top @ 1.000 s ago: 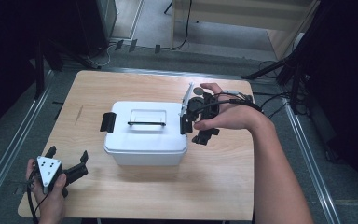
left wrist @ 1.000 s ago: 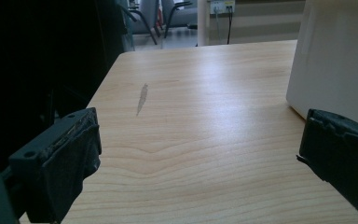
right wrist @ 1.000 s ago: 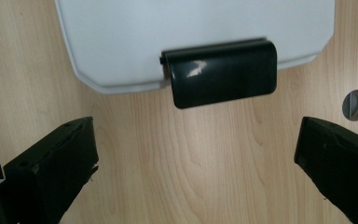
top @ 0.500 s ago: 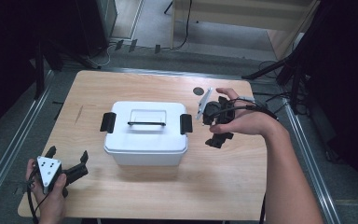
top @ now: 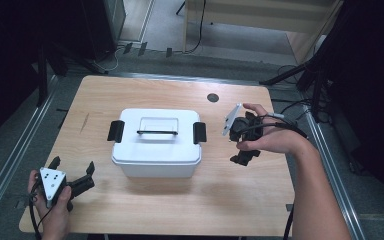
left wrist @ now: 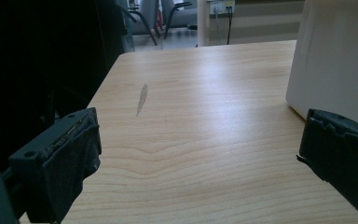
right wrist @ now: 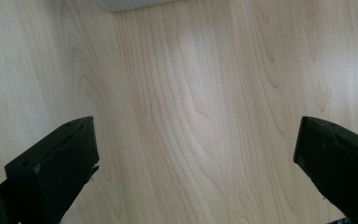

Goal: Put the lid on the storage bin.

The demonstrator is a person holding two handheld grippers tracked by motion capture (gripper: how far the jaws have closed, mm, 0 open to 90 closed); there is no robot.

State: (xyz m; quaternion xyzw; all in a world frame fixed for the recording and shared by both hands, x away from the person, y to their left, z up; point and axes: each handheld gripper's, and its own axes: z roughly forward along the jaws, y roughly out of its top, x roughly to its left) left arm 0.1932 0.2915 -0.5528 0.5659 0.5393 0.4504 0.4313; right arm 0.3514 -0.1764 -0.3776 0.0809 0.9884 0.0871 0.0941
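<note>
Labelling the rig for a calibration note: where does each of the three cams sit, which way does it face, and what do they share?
High view: above the person's side, facing forward and down on the wooden table; forearms, left gripper, right gripper.
Left gripper view: low over the tabletop, facing across it past the white box; own open jaws.
Right gripper view: facing down at bare wood; own open jaws.
Shared: the white box and the tabletop appear in the high and left gripper views.

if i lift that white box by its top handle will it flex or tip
The white box looks like rigid plastic, so it probably won't flex. Its handle sits mid-lid, so it should hang level. Both black side latches look shut, so the lid likely holds.
</note>
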